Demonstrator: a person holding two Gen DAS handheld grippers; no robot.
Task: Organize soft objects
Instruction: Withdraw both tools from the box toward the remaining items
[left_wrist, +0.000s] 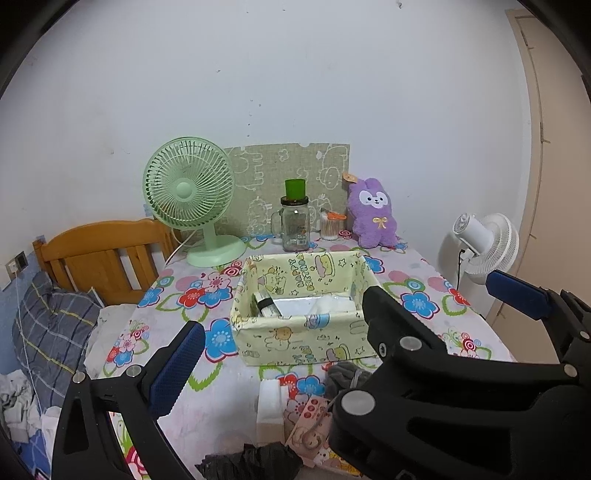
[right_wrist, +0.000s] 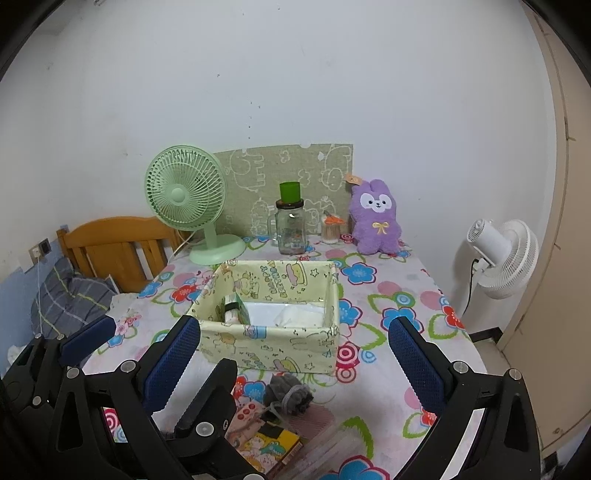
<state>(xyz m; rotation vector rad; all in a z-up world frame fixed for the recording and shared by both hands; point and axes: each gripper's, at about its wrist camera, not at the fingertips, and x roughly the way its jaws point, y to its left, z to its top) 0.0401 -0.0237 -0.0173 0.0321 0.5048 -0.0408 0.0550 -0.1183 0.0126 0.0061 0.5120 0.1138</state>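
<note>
While both hand-held grippers are held above the near edge of the table (right_wrist: 391, 295), nothing is seen between their fingers. In the right wrist view, the right hand-held gripper (right_wrist: 291, 365) is spread wide, its blue pads at lower left and lower right of the frame, with the yellow fabric box (right_wrist: 273, 343) framed between them. The left hand-held gripper (left_wrist: 332, 314) is likewise wide open and empty; its blue pads are seen at lower left and at the right edge of the left wrist view, with the right gripper's black frame crossing in front.

The box is recorded at the centre of the floral tablecloth; a white folded item (right_wrist: 299, 315) and a small banded carton (right_wrist: 234, 308) lie inside it. A grey soft bundle (right_wrist: 288, 393) lies on the cloth just in front of the box, in the lower centre of the frame. A purple plush rabbit (right_wrist: 375, 218) stands upright at the far edge, against the wall, right of centre. A green desk fan (right_wrist: 186, 195), a glass jar (right_wrist: 291, 229) with a green cup on top, and a white fan (right_wrist: 502, 254) at the right are also noted.
</note>
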